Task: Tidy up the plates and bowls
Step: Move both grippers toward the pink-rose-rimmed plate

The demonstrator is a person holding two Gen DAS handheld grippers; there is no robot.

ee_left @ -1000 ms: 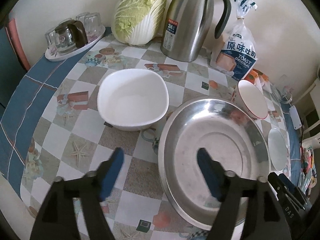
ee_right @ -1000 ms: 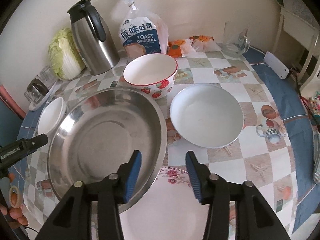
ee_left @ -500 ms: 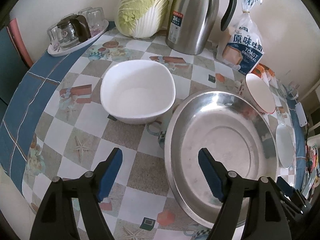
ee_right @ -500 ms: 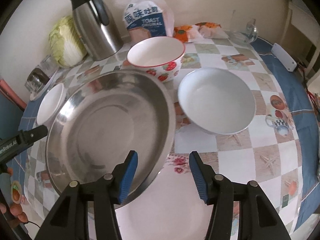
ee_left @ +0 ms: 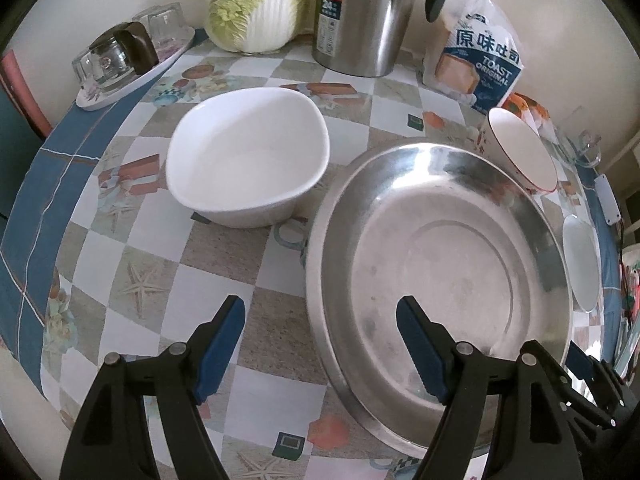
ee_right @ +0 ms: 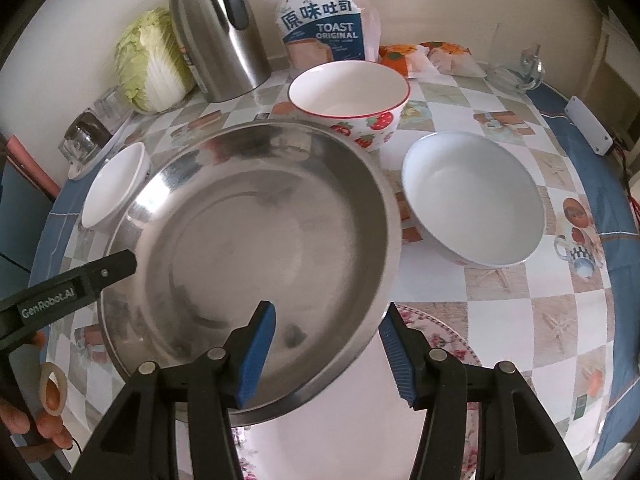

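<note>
A large steel basin point(ee_left: 448, 280) point(ee_right: 256, 240) sits mid-table, its near edge resting on a floral plate point(ee_right: 320, 432). A white squarish bowl point(ee_left: 248, 164) point(ee_right: 114, 184) stands to its left. A strawberry bowl point(ee_right: 348, 100) point(ee_left: 520, 148) stands behind it, and a round white bowl point(ee_right: 474, 210) point(ee_left: 580, 264) to its right. My left gripper point(ee_left: 320, 344) is open, its jaws straddling the basin's left rim. My right gripper point(ee_right: 328, 352) is open, its jaws straddling the basin's near right rim.
At the back stand a steel thermos jug point(ee_left: 360, 16), a cabbage point(ee_left: 256, 4), a toast bread bag point(ee_right: 328, 32), snack packets point(ee_right: 436, 56) and a tray of glasses point(ee_left: 128, 60). A white device point(ee_right: 588, 124) lies near the right edge.
Both grippers have moved forward and lower toward the basin, so their open jaws now straddle its rim. The dishes have not moved.
</note>
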